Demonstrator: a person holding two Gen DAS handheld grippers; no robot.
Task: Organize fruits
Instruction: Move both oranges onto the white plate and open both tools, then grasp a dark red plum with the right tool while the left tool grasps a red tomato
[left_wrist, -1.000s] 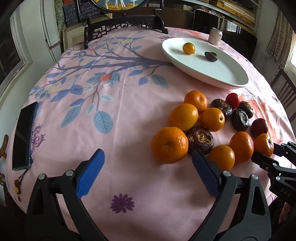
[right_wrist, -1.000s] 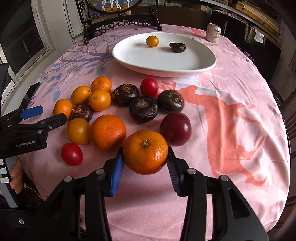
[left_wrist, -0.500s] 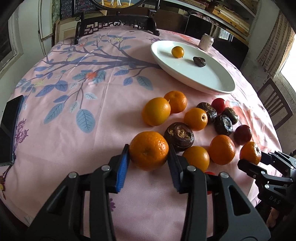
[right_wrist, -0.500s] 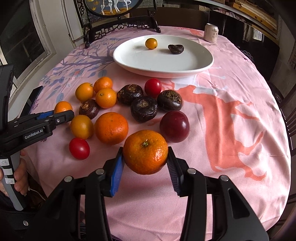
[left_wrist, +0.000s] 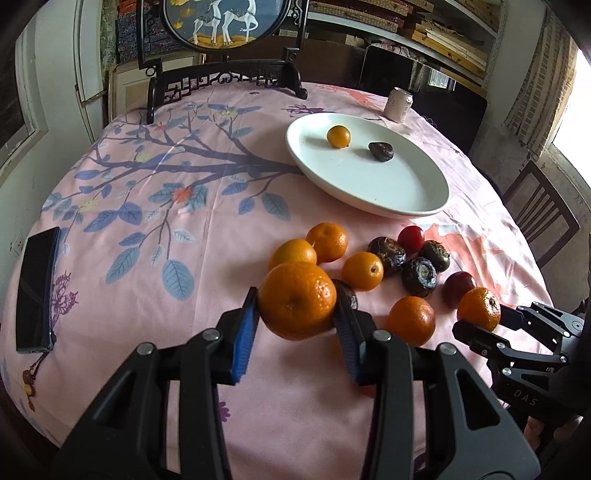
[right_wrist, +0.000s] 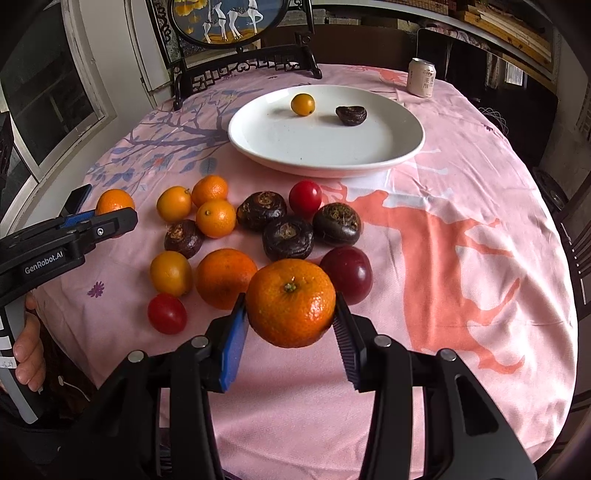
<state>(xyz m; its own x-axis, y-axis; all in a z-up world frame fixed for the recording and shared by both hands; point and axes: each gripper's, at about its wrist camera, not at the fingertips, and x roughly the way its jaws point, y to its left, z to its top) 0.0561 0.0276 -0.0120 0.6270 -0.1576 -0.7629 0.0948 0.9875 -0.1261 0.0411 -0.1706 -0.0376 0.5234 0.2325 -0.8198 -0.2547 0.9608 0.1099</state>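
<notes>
Claw, left (left_wrist: 297, 325), clamped on a large dimpled orange mandarin (left_wrist: 297, 300) raised off the pink floral-clothed worktop (left_wrist: 166, 236); claw, right (right_wrist: 290, 325), likewise gripping a stemmed orange mandarin (right_wrist: 290, 302). Oval white plate (right_wrist: 369, 158) holds only a small yellow-orange kumquat (right_wrist: 303, 104) and one dark wrinkled fruit (right_wrist: 351, 115), possibly a water chestnut, so most sorting seems left. Loose pile of oranges, dark fruits and red tomatoes (right_wrist: 258, 229) lies between claws and plate; pale drink can (right_wrist: 421, 77) and black phone (left_wrist: 37, 288) sit well clear.

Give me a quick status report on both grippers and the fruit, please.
Left gripper shut on a large orange tangerine. Right gripper shut on another stemmed orange tangerine. White oval plate holds two fruits; path looks clear.
</notes>
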